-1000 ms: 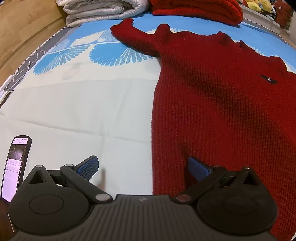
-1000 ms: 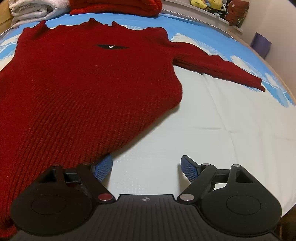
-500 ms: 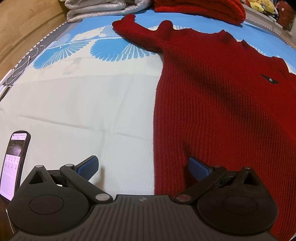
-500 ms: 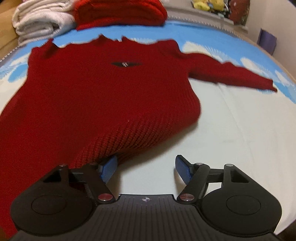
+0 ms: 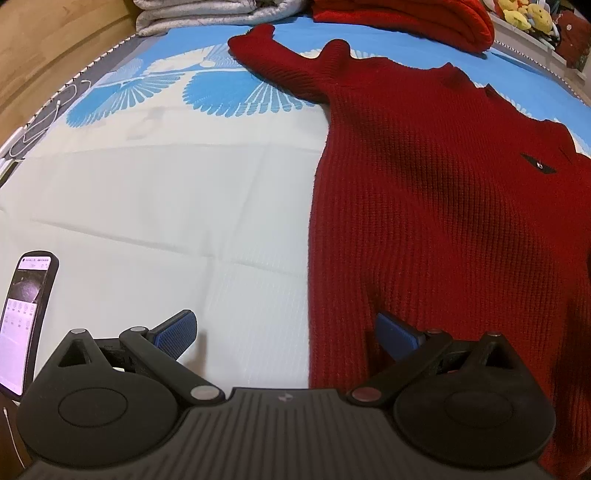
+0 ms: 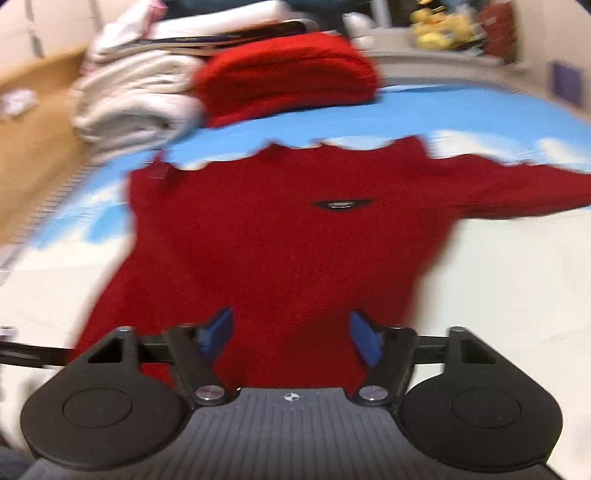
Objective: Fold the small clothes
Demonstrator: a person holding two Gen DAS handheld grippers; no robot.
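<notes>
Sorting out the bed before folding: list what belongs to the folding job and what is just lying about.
For the job:
red knit sweater
left gripper, open
right gripper, open

Lying about:
folded red garment
folded white blanket
phone
yellow plush toys
white cable

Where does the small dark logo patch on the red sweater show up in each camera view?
Left wrist view: the logo patch sits far right, above the middle, on the red sweater.
Right wrist view: it is near the centre, blurred.
Shared landmark: the folded red garment beyond the collar.
</notes>
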